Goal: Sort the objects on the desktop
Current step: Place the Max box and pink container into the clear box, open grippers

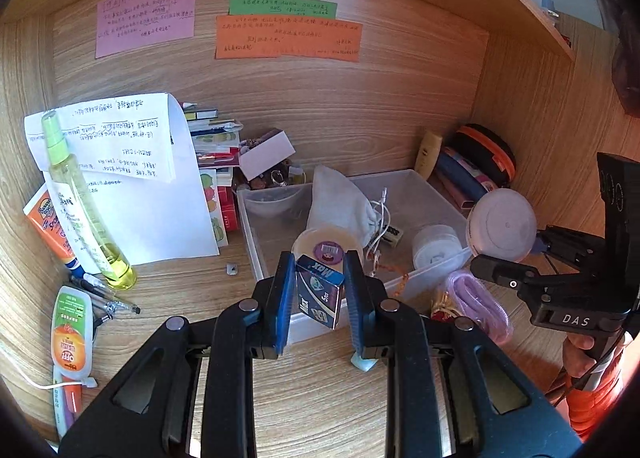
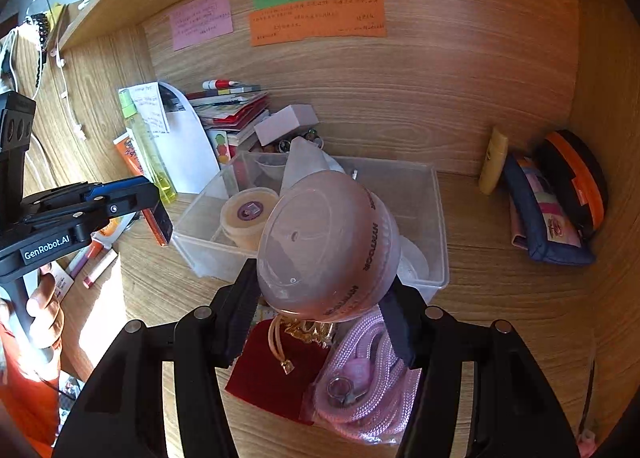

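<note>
My left gripper (image 1: pixel 318 278) is shut on a small dark-blue box (image 1: pixel 320 296) marked "Max", held upright between its blue pads just above the front wall of a clear plastic bin (image 1: pixel 250 234). From the right wrist view, the left gripper (image 2: pixel 154 214) hangs at the bin's (image 2: pixel 440 218) left corner. My right gripper (image 2: pixel 322 284) is shut on a pale pink round jar (image 2: pixel 324 246), tilted with its lid toward the camera, above the bin's near right side. The same jar (image 1: pixel 502 224) shows in the left wrist view. The bin holds a white cloth pouch (image 1: pixel 340 202), a round yellow tub (image 2: pixel 246 214), a cable and a white roll (image 1: pixel 434 248).
A yellow-green spray bottle (image 1: pixel 86 210), a sunscreen tube (image 1: pixel 48 226), papers, pens and an OFF tube (image 1: pixel 72 334) lie left of the bin. Books and a pink box (image 2: pixel 286 122) stand behind it. A red velvet pouch (image 2: pixel 268 374) and bagged pink cord (image 2: pixel 368 378) lie below the jar. A yellow bottle (image 2: pixel 494 160) and pouches (image 2: pixel 548 214) sit at right.
</note>
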Tool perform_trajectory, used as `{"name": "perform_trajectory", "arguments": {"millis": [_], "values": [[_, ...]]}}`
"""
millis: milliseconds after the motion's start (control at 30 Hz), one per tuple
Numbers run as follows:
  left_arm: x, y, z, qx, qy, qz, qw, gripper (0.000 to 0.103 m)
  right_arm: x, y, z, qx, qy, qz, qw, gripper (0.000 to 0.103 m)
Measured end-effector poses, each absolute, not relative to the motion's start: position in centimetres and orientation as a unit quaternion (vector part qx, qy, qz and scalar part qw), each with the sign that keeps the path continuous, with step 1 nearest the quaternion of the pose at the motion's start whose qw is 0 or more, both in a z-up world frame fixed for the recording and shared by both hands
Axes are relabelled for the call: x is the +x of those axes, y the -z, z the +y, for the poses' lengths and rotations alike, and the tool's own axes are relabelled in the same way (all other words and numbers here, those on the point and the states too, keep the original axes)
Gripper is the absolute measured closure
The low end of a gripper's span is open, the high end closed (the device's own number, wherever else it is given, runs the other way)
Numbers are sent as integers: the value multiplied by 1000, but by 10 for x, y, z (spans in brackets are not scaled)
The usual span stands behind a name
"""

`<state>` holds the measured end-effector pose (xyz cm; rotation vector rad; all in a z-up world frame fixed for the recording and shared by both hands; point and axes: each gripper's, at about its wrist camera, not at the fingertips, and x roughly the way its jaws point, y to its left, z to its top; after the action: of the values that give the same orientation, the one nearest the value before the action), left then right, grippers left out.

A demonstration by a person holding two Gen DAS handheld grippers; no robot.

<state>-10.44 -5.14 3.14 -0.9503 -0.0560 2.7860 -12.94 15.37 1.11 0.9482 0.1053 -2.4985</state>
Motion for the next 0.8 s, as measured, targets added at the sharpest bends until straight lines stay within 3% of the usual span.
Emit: {"name": "perform_trajectory", "arguments": {"millis": [800], "values": [[-156, 13, -67, -368, -921, -35, 122, 79, -203, 27, 106, 403, 882, 73, 233, 50]]}}
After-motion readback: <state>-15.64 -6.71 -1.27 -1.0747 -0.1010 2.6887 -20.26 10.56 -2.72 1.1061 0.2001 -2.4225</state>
